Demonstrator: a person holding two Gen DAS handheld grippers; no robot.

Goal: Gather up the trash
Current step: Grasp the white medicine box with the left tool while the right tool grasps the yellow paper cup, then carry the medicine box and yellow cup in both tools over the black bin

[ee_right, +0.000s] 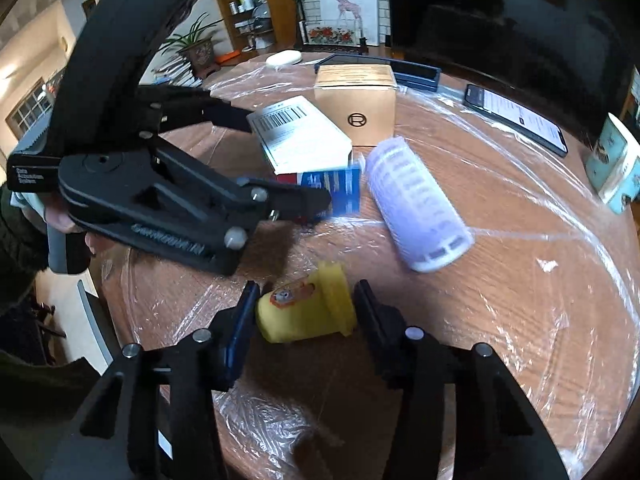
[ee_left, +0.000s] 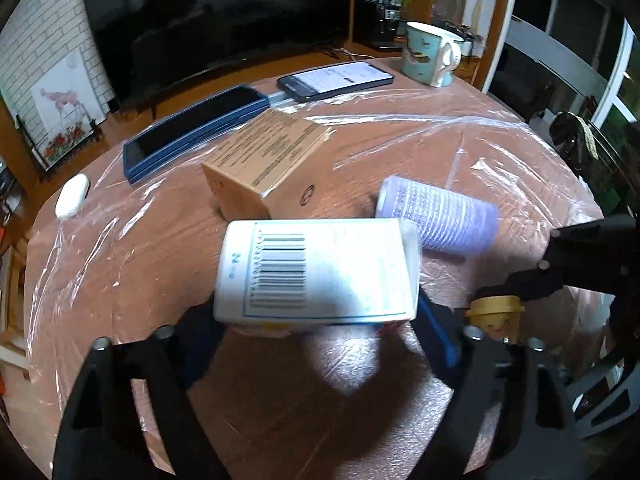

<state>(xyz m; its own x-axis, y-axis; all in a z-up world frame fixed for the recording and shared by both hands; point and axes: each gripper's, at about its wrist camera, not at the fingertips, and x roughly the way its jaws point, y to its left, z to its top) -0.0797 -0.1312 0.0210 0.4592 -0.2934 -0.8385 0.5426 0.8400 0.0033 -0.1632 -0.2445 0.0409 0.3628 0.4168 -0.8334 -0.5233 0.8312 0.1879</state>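
Observation:
My left gripper is shut on a white carton with a barcode and holds it above the round table; both show in the right wrist view, the gripper and the carton. My right gripper is shut on a small yellow cup, which lies on its side just above the table; the cup also shows in the left wrist view. A purple-and-white cylindrical container lies on its side on the table. A brown cardboard box stands behind it.
The table is covered in clear plastic film. A blue tablet case, a lit phone, a white earbud case and a patterned mug sit at the far side. A big TV stands behind.

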